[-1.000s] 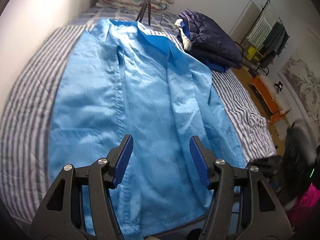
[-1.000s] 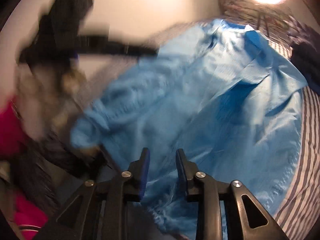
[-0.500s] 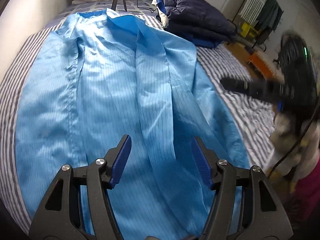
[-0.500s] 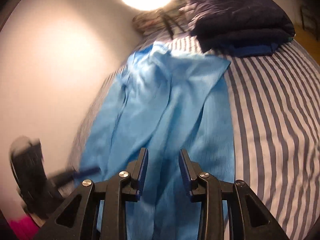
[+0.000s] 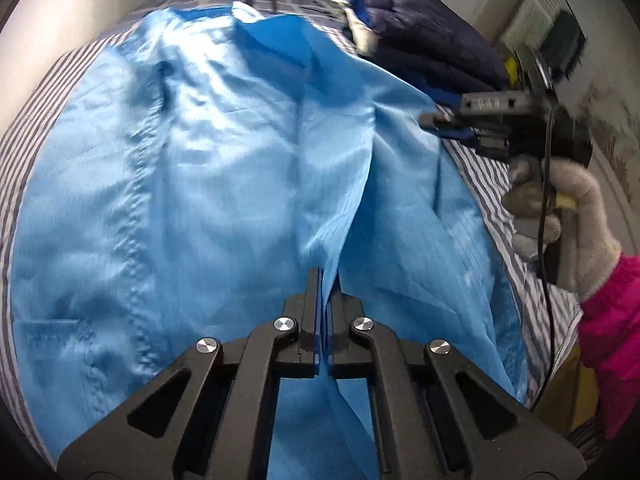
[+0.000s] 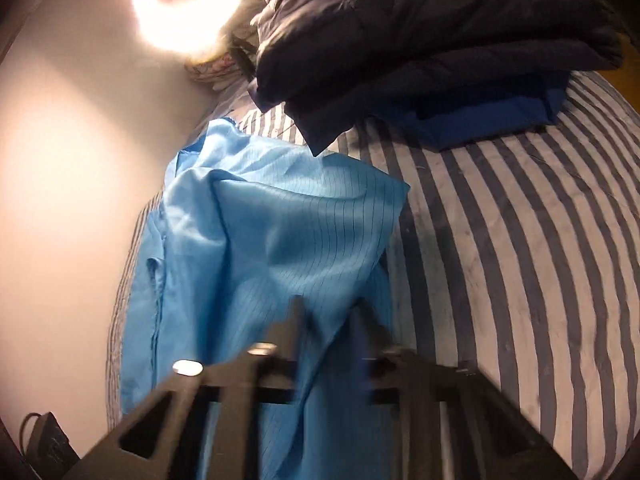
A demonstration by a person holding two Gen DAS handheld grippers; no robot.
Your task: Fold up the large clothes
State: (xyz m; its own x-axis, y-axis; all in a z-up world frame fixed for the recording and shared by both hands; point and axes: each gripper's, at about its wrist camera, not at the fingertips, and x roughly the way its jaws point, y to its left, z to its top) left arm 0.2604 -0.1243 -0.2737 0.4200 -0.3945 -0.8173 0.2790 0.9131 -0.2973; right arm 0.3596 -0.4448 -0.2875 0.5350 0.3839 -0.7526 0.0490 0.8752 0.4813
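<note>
Left wrist view: large light-blue thin-striped shiny garment point(image 5: 208, 184) spread open across a bed with grey-and-white striped sheet point(image 5: 486, 184), collar end toward the far headboard side. Left gripper point(image 5: 326, 280) has just closed; its black fingers with blue pads point(image 5: 316, 300) are pressed together on a raised fold of the garment's front edge, cloth pinched between them and running up as a ridge from the grip. A patch pocket shows on the garment's lower left part.

In the same view, right gripper point(image 5: 430, 120) is at the right, over the garment's right edge near the shoulder area, held by a hand in a grey knit glove point(image 5: 560, 208) with a pink sleeve point(image 5: 612, 344); black cable hangs down from it. Its fingers look together at the cloth edge, blurred.

Right wrist view: motion-blurred. Right gripper point(image 6: 326, 320) fingers have just been closing; blue cloth sits between them and lifts into a peak there, but the blur keeps me from seeing if the pads actually press it. Garment point(image 6: 260, 240) lies on the left half of the bed, beside the pale wall point(image 6: 60, 160). Folded dark navy puffer jacket point(image 6: 420, 40) is stacked on folded royal-blue cloth point(image 6: 480, 120) at the far right of the bed, touching the garment's top corner. Bright ring light point(image 6: 188, 4) glows at top left.
</note>
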